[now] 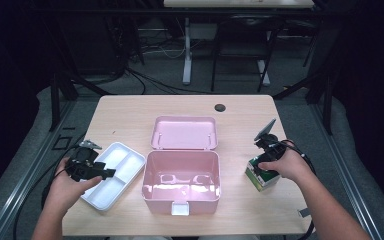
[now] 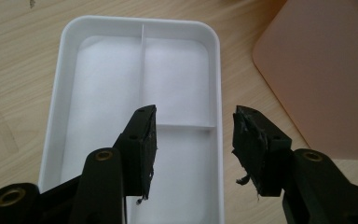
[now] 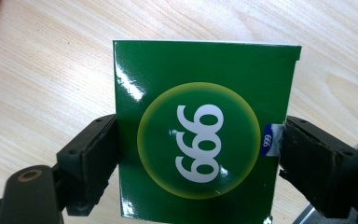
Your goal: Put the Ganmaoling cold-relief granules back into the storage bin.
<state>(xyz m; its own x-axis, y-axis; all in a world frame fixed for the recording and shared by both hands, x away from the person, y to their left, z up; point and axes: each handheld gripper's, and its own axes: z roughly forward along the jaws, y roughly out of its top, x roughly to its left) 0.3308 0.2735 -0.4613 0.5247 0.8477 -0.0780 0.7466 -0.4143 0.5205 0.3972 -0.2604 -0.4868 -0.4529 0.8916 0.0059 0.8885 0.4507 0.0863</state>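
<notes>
While the pink box sits open and empty mid-desk, the right hand-held gripper closes in on the green carton.

Right side first: its jaws flank the green carton, left pad touching the side, right pad at the opposite edge, so it looks clamped or very nearly so; the carton stands on the desk to the right of the pink box, not yet lifted. Over on the left, the left hand-held gripper hovers with jaws spread wide above the white divided tray, holding nothing. By my reading, packing has barely begun: nothing is in the box, and both carton and tray remain outside.
</notes>
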